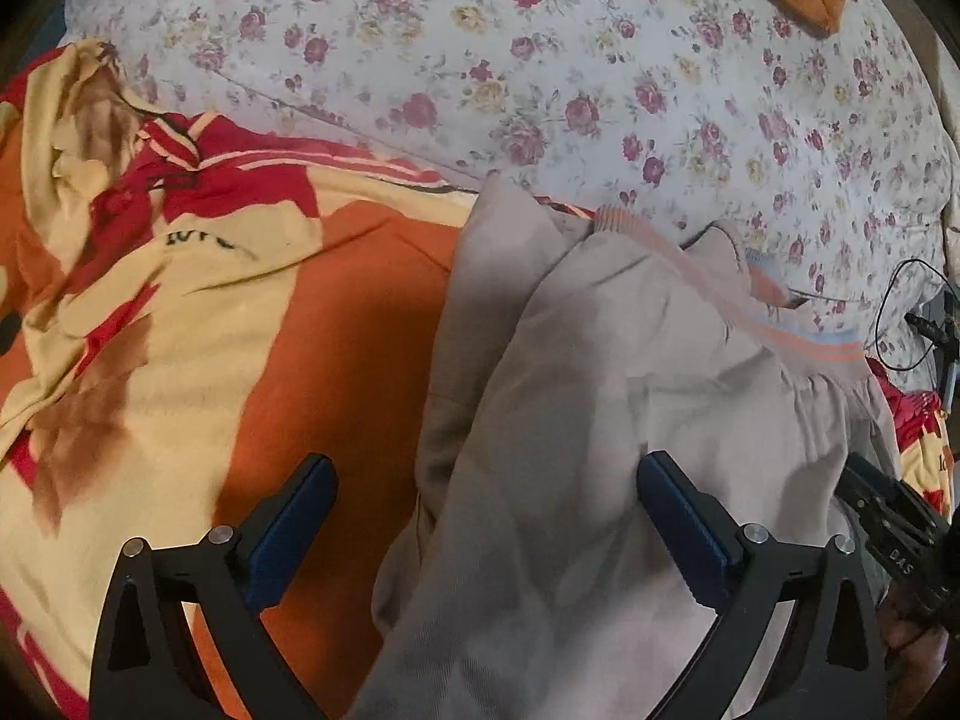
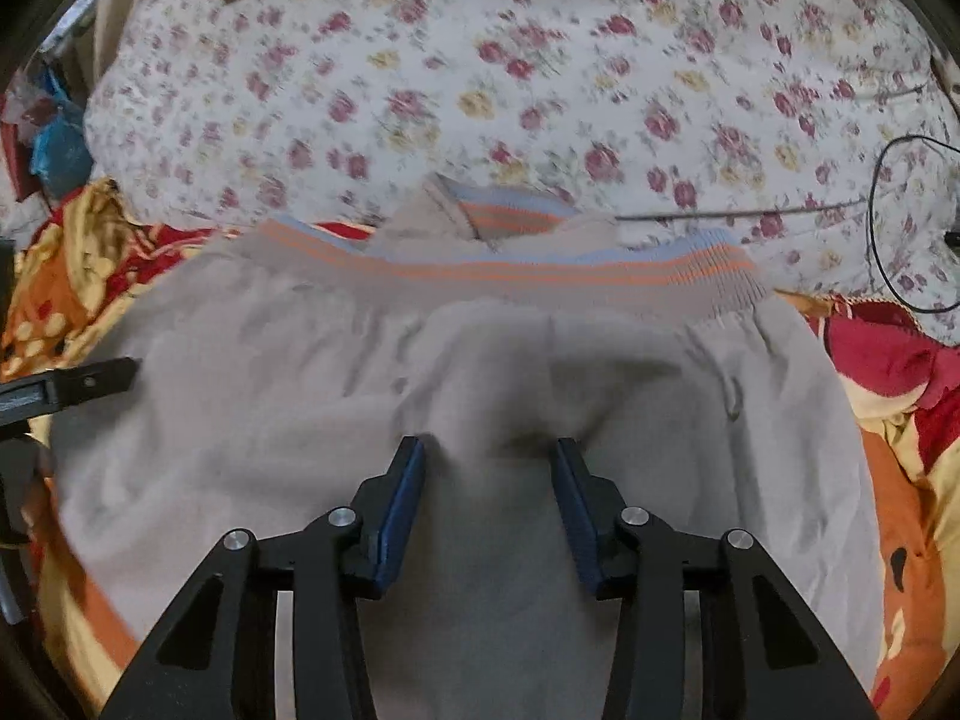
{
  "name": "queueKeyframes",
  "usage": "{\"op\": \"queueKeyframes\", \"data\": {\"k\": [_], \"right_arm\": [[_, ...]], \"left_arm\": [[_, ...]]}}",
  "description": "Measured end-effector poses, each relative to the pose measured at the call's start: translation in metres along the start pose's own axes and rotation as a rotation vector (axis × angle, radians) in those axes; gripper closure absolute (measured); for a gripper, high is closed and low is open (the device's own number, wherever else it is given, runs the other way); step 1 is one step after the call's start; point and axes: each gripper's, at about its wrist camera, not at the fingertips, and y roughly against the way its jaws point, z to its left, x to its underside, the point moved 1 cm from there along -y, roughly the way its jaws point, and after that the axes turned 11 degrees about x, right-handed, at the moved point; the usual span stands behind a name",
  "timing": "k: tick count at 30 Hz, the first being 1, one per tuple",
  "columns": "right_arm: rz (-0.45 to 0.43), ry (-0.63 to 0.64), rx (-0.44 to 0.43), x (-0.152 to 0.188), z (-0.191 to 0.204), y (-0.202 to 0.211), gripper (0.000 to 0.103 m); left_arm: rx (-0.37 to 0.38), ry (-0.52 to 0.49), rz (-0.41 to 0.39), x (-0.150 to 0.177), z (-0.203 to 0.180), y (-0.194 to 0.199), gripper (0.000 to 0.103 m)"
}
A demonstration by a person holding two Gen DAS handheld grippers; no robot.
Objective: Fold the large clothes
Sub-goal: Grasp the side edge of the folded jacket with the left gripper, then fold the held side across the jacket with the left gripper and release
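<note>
Lying rumpled, beige jacket [image 2: 300, 396], striped hem; left hand-held gripper [image 1: 486, 474] released; right hand-held gripper [image 2: 489, 450] unclenched.

Place: a bedroom in a home, and we're looking right down onto a bed.
Bedding: a white floral sheet [image 1: 540, 90] with red and yellow roses runs to the bed's far edge.
Cover: a blanket [image 1: 198, 324] in orange, cream and red lies rumpled along the near side, some lettering showing.
Laundry: a beige garment [image 2: 300, 396] with an orange-and-blue striped waistband is spread on top.
Clutter: a thin black cable [image 2: 888, 222] loops at the right edge; a blurred pile of stuff sits past the far left corner.
</note>
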Motion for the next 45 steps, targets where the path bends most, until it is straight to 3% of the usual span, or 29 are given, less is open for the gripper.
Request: {"op": "queueKeyframes", "data": {"k": [5,8,9,11,13,16,19,25,32,36,40,42,45], "right_arm": [[-0.033,-0.055,-0.019,-0.006,-0.019,0.007,0.06],[-0.005,-0.041,-0.026,-0.005,-0.019,-0.003,0.06],[-0.003,-0.03,-0.018,-0.002,-0.017,-0.006,0.06],[-0.003,-0.025,-0.011,0.0,-0.016,-0.007,0.06],[-0.003,-0.033,-0.021,0.001,-0.017,-0.004,0.059],[0.007,-0.045,-0.04,0.002,-0.022,0.002,0.058],[0.008,-0.064,-0.063,0.007,-0.032,0.013,0.057],[0.002,-0.102,-0.082,0.028,-0.063,0.042,0.054],[0.002,-0.15,0.014,0.046,-0.115,0.065,0.045],[0.009,-0.233,0.056,0.062,-0.157,0.073,0.045],[0.021,-0.296,0.064,0.079,-0.187,0.074,0.045],[0.026,-0.315,0.057,0.088,-0.197,0.074,0.045],[0.017,-0.37,0.045,0.098,-0.212,0.071,0.045]], "left_arm": [[-0.01,-0.026,0.016,-0.003,-0.003,-0.019,0.001],[-0.02,-0.035,0.029,-0.003,-0.01,-0.026,0.001],[-0.015,-0.035,0.034,-0.004,-0.012,-0.027,0.005],[0.019,-0.044,0.039,-0.004,-0.016,-0.027,0.023],[0.047,-0.068,0.045,-0.004,-0.022,-0.025,0.047],[0.015,-0.136,0.031,-0.001,-0.035,-0.022,0.062],[0.0,-0.152,0.013,0.001,-0.038,-0.02,0.073],[0.01,-0.132,-0.003,0.004,-0.055,0.004,0.084],[0.105,-0.206,-0.004,0.004,-0.123,0.051,0.088],[0.148,-0.261,0.007,0.009,-0.184,0.062,0.091],[0.185,-0.305,0.027,0.012,-0.242,0.053,0.093],[0.202,-0.327,0.042,0.016,-0.272,0.037,0.1],[0.152,-0.379,0.06,0.019,-0.31,0.0,0.101]]}}
